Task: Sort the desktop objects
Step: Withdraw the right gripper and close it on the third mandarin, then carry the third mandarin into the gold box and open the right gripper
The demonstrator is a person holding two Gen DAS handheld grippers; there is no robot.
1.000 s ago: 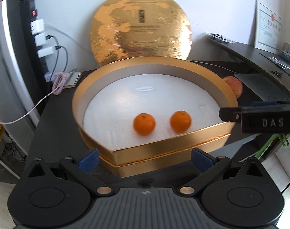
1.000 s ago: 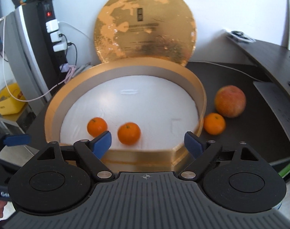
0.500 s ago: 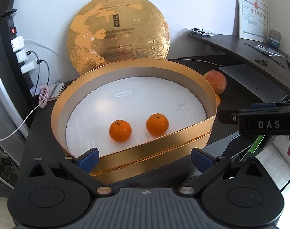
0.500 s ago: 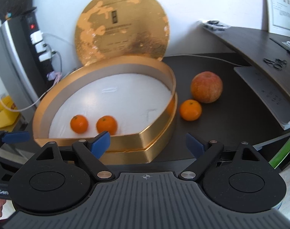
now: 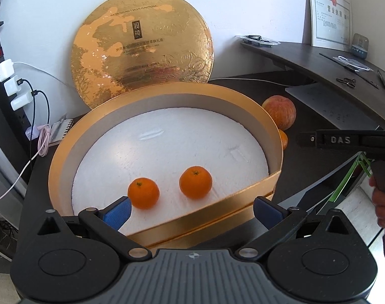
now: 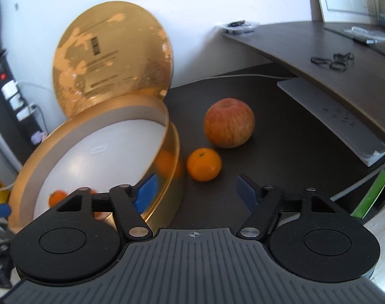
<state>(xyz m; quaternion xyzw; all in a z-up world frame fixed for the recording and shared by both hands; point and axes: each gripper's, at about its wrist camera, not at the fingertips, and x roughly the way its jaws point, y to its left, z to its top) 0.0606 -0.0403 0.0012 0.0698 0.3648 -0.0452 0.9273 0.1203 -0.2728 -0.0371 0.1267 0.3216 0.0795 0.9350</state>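
Left gripper (image 5: 191, 209): bottom centre of the left wrist view, tilted downward over the near wall of the box; blue pads set wide, nothing between them; left pad just beside one tangerine.

Right gripper (image 6: 196, 190): bottom centre of the right wrist view, pointing downward at the dark desk; jaws have just been closing to a middling gap, pads pressing on nothing; seen from the left wrist view as a black bar marked DAS at right edge, a person's hand (image 5: 383, 202) on its handle, lower right.

Gold box (image 5: 274, 162): round, open, white-lined; centre of the left wrist view, left half of the right wrist view.

Tangerines in box, two: one lower left of the lining (image 5: 143, 193), one to its right (image 5: 195, 182); apart from each other.

Loose tangerine (image 6: 204, 164): on the desk (image 6: 281, 152) outside the box, centre of the right wrist view, ahead of the right gripper's gap, near the box wall.

Apple (image 6: 229, 122): red-yellow, upright, just beyond the loose tangerine, upper centre.

Gold lid (image 5: 143, 50): on edge behind the box, leaning on the white wall, upper centre.

Power strip with white chargers (image 5: 11, 88): far left edge.

Framed certificate (image 5: 327, 22): upper right, on the far shelf.
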